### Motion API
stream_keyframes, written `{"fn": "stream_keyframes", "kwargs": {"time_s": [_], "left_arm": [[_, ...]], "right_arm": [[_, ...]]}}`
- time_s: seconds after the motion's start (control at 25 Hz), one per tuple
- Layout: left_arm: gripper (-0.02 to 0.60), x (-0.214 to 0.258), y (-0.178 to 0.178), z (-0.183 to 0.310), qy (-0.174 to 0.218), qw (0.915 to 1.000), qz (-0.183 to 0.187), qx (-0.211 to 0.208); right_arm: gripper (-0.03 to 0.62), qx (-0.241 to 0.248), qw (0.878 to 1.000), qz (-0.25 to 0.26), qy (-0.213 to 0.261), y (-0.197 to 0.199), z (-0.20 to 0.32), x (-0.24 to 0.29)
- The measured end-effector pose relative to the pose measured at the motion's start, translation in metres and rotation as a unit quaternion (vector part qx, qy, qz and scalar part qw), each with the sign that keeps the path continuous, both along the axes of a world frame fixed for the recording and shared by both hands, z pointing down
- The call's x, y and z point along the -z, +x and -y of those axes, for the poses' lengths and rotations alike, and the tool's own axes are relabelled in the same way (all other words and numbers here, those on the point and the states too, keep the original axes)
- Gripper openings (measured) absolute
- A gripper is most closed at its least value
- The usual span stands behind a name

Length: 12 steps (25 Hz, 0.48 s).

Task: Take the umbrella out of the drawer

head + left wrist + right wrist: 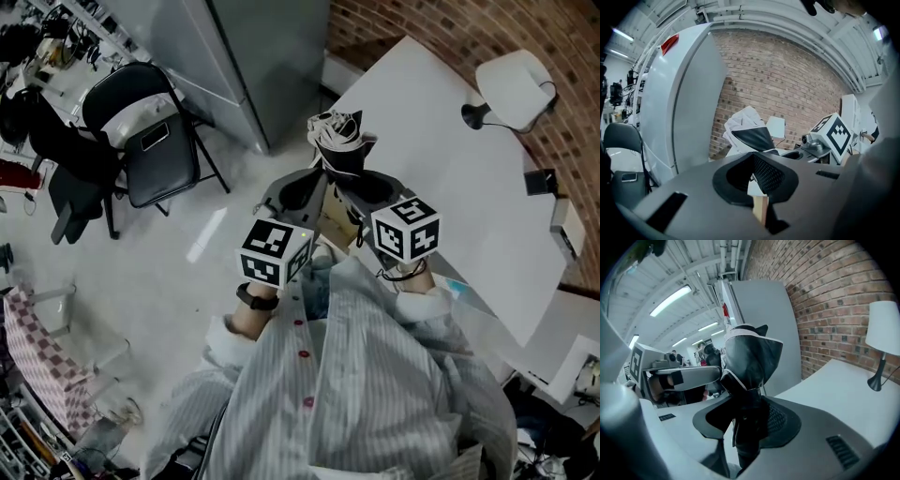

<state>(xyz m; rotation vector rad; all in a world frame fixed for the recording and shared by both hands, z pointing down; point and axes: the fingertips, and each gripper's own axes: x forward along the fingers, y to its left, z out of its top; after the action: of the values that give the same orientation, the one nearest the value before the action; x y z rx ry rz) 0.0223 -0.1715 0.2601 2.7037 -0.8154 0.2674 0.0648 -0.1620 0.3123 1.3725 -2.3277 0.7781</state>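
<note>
Head view: folded black umbrella with white trim (339,150) stands up out of the right gripper (364,187), above the floor beside the white table (441,159). No drawer in sight. Left gripper (300,192) sits just beside it.

Left gripper view: jaws slack, nothing gripped. The umbrella lies ahead and slightly right, apart.

Right gripper view: jaws clamped on the umbrella's lower end. Long axis roughly upright, canopy end pointing away from the person. Judgement: the right hand carries it.
</note>
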Motion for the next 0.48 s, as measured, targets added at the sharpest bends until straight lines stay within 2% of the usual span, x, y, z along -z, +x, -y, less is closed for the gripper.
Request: {"fn": "stream_keyframes", "kwargs": {"time_s": [0.32, 0.48], "left_arm": [[0.008, 0.044, 0.008, -0.017, 0.044, 0.9981, -0.030, -0.030], [0.008, 0.046, 0.010, -0.028, 0.047, 0.9974, -0.032, -0.044]], "right_arm": [[0.178, -0.035, 0.997, 0.010, 0.062, 0.010, -0.024, 0.053], [0.178, -0.053, 0.996, 0.017, 0.074, 0.019, -0.038, 0.065]]}}
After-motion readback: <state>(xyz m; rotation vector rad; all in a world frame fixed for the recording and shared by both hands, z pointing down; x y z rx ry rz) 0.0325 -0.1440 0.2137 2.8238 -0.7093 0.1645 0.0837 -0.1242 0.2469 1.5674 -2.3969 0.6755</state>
